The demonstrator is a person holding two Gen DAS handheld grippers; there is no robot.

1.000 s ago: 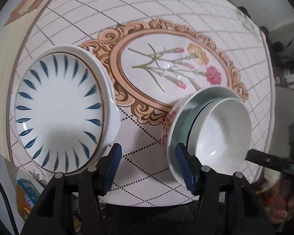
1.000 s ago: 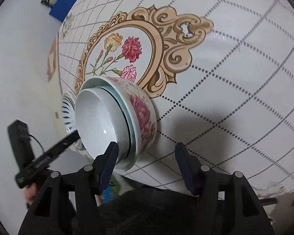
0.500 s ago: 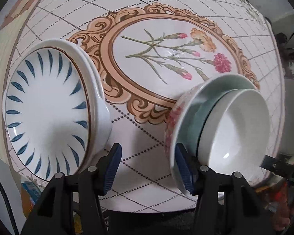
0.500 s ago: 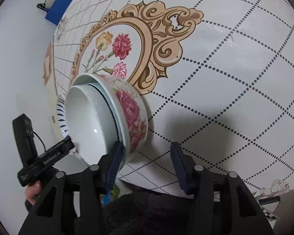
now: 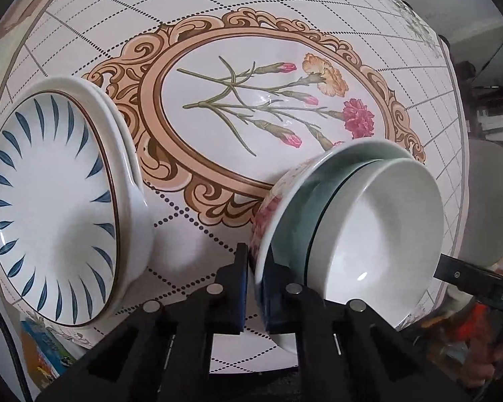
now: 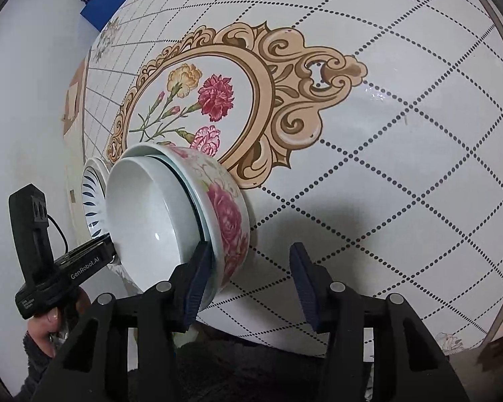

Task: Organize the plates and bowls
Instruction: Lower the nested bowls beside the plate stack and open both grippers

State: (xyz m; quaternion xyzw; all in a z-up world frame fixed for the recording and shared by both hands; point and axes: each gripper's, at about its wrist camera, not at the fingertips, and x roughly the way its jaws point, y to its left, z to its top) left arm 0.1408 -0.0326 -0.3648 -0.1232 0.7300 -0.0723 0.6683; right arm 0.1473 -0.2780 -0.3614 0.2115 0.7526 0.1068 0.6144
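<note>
Three nested bowls stand at the table's near edge: a pink-flowered bowl (image 5: 268, 214) (image 6: 228, 211) outermost, a pale green one (image 5: 301, 221) inside it, and a white bowl (image 5: 379, 234) (image 6: 144, 217) on top. My left gripper (image 5: 255, 274) is shut on the flowered bowl's rim, one pad outside and one inside. My right gripper (image 6: 249, 278) is open on the stack's other side. Its left finger (image 6: 198, 274) is at the flowered bowl's wall, its right finger over bare table. A blue-leaf plate (image 5: 50, 207) (image 6: 90, 194) lies on white plates to the left.
The table (image 5: 251, 33) (image 6: 385, 167) wears a white cloth with a dotted grid and a framed carnation picture. A hand (image 6: 47, 325) holds the left gripper's black body (image 6: 43, 268). The right gripper's finger (image 5: 469, 274) shows past the white bowl. A blue box (image 6: 107, 10) lies on the floor.
My left gripper's jaws closed from wide open onto the flowered bowl's rim as it sank closer. My right gripper's jaws narrowed a little and edged up to the bowl's wall.
</note>
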